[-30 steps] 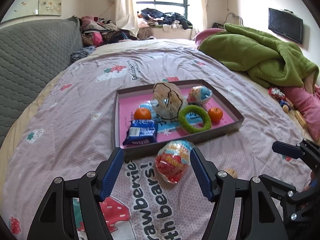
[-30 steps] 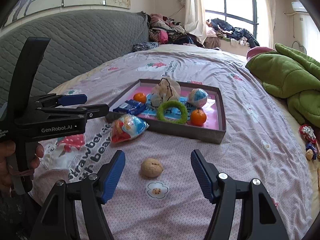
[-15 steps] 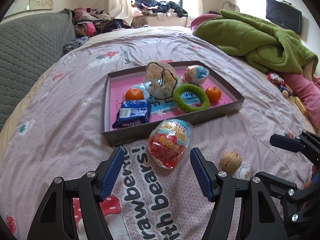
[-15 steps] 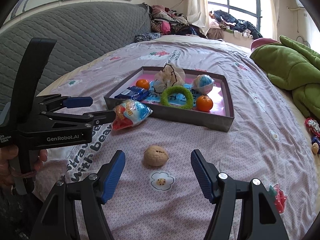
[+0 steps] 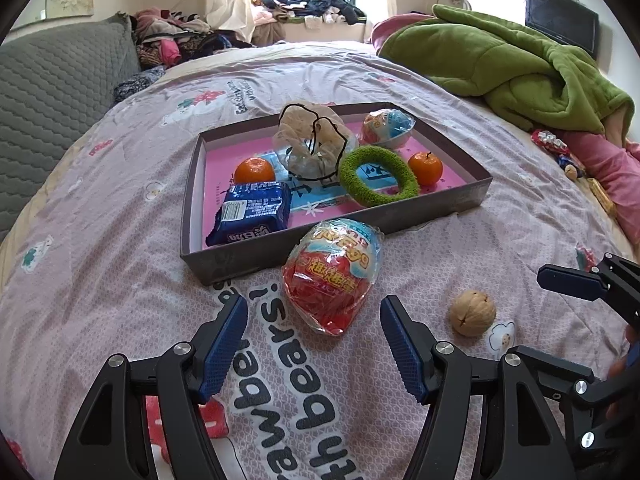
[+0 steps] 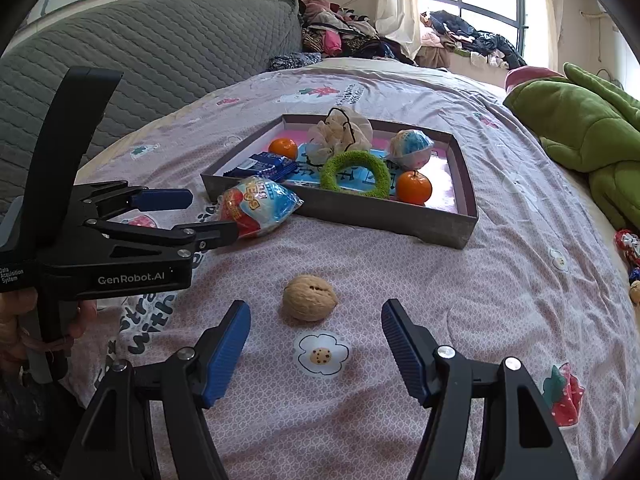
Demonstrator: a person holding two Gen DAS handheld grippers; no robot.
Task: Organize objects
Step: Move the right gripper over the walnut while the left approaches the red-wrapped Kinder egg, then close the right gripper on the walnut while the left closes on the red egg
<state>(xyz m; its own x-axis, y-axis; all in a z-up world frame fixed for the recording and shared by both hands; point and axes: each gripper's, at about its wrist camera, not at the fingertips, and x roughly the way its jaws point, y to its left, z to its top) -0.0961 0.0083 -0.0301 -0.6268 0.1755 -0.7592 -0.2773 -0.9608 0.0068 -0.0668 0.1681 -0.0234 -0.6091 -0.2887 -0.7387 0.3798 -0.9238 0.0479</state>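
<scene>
A wrapped red and blue toy egg lies on the bedsheet against the front wall of a shallow grey box with a pink floor. My left gripper is open, its tips just short of the egg; it also shows in the right wrist view. A walnut lies on the sheet to the right of the egg, also in the left wrist view. My right gripper is open, just short of the walnut. The box holds two oranges, a blue snack pack, a green ring, a mesh bag and another wrapped egg.
A green blanket is heaped at the right of the bed. A grey quilted headboard stands at the left. Clothes are piled by the window. Small toys lie at the bed's right edge.
Both grippers have moved back and lower over the sheet: the egg and the walnut now sit farther ahead of the fingertips. Both grippers stay open. The objects have not moved.
</scene>
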